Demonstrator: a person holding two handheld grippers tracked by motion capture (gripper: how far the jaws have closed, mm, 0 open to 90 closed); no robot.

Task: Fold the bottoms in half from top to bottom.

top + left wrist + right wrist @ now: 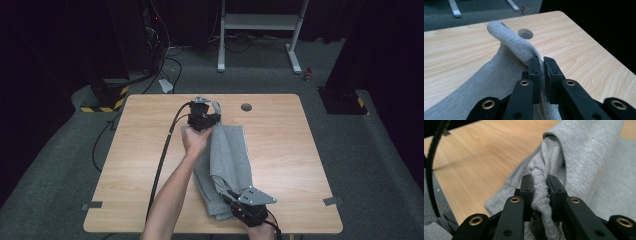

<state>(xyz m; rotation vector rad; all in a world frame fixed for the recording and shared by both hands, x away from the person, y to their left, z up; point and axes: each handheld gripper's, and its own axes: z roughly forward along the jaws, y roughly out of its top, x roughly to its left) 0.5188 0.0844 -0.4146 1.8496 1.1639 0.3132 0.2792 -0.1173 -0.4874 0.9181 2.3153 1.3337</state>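
Folding grey garment [227,160] at frame centre of counter [280,150] | long axis ran top to bottom | left gripper [204,120] clamped its upper end, fingers [535,68] together on cloth | right gripper [239,204] pinched bunched lower end, fingers [527,187] clamped | cloth stretched between both.

Soft grey knit cloth garment [227,160], matt pale wood-grain table [285,145], matt black jaws

From overhead we look forward and down across the whole table [280,150]; our two gripper cameras sit close, looking along their jaws from opposite ends of the grey garment [227,155], which all views share
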